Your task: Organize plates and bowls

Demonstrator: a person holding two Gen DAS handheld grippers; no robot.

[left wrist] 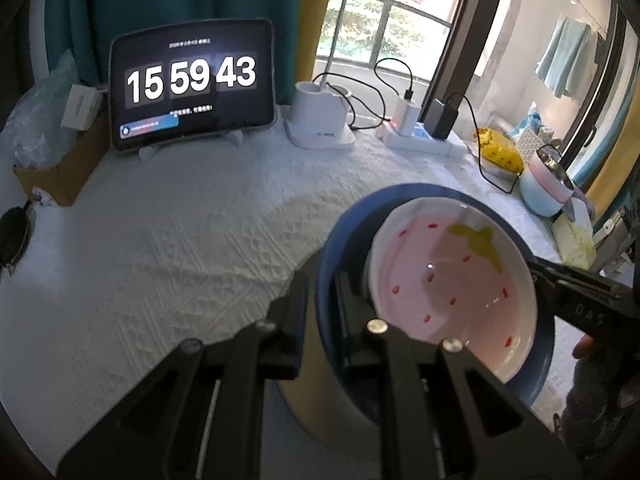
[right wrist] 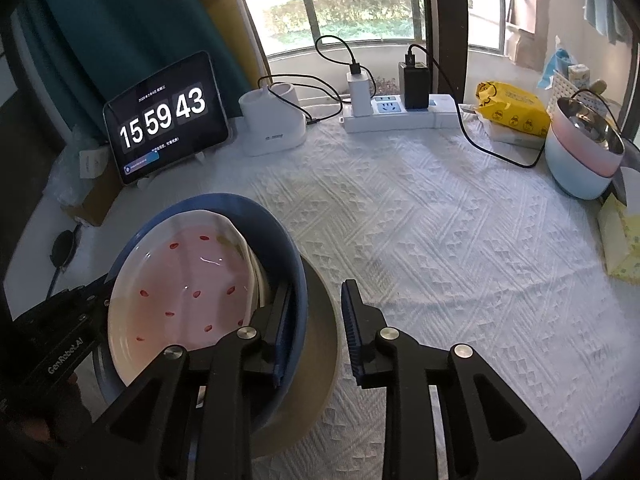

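Crockery stack, three pieces, on white tablecloth (right wrist: 440, 240).
One pink strawberry bowl (left wrist: 452, 280) inside one blue bowl (right wrist: 276, 220) on one tan plate (right wrist: 324, 320). Left gripper (left wrist: 320, 300) pinches blue rim; right gripper (right wrist: 316, 316) straddles it, jaws parted.

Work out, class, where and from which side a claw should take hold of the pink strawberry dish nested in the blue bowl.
Grip the pink dish by its thin upturned rim, coming down from above on the side nearest the right claw. A gap shows there between the rim and the blue bowl wall, likely room for one finger outside, one inside.
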